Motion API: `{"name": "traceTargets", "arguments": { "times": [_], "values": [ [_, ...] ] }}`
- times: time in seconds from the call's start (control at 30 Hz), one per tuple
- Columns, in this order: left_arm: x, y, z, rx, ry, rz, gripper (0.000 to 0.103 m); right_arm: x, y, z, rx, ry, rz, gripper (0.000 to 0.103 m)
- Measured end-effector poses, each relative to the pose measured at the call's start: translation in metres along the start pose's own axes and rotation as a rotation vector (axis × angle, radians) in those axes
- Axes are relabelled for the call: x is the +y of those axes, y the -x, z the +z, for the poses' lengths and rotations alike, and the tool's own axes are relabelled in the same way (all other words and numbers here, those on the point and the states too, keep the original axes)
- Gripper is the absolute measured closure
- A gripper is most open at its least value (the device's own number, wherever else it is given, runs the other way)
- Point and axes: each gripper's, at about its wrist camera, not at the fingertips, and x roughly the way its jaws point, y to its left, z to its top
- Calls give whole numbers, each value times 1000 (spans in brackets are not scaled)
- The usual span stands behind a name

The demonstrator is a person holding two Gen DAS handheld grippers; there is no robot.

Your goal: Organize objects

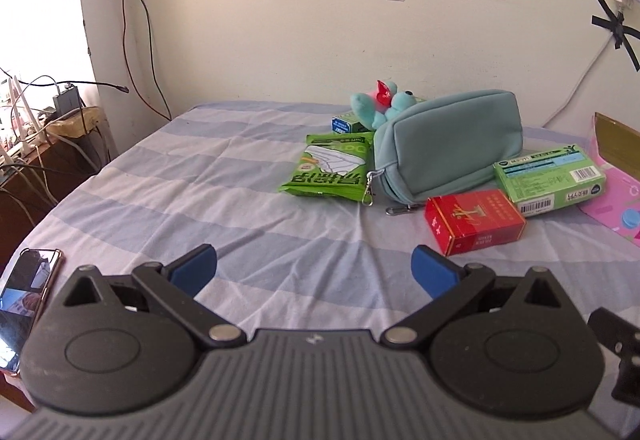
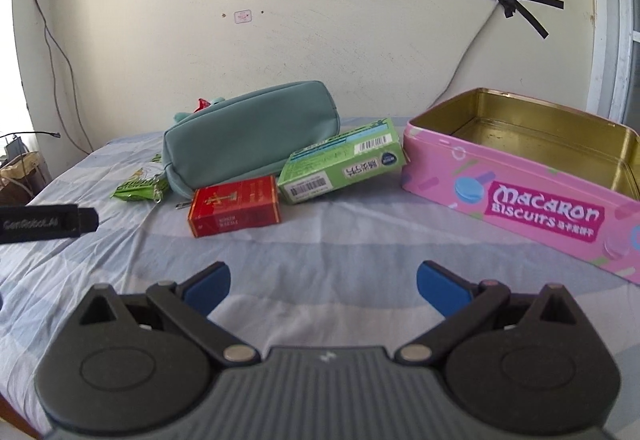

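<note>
Striped blue and white bedsheet (image 1: 200, 180) covers the bed that carries everything. Largest on it is the pink biscuit tin (image 2: 500, 196), lidless, its gold inside bare, standing at the right. Next comes the teal zip pouch (image 1: 448, 148), lying on its side near the wall, with a teal plush toy (image 1: 384, 102) poking up behind it. Just right of the pouch a green carton (image 1: 552, 176) leans tilted, one end raised against the pouch, lying between pouch and tin. Left of the pouch and touching it lies a green snack packet (image 1: 332, 168); behind that, a small green and blue box (image 1: 344, 122) is partly hidden. In front of the pouch and carton lies a red cigarette pack (image 2: 236, 206), flat. A phone (image 1: 28, 296) rests at the near left edge of the bed. Both tools hover above bare sheet: the left gripper (image 1: 314, 272) has its blue pads spread wide with nothing between, and the right gripper (image 2: 324, 286) is likewise spread and empty
</note>
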Motion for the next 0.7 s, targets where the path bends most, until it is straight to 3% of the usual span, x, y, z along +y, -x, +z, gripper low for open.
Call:
{"name": "traceTargets", "arguments": {
  "times": [0.2,0.37,0.53,0.63,0.7],
  "values": [
    [-7,7,-10,38,-8,-9,0,2,13,-10,36,-13,43,0],
    [-2,8,-15,66,62,9,0,4,27,-22,11,0,38,0],
    [0,17,-30,80,57,1,0,-7,43,-36,-18,-108,136,0],
    [-2,38,-54,35,8,3,0,-20,35,-38,62,-183,260,0],
    [-4,52,-70,-3,-39,0,0,-25,31,-39,96,-213,259,0]
  ]
}}
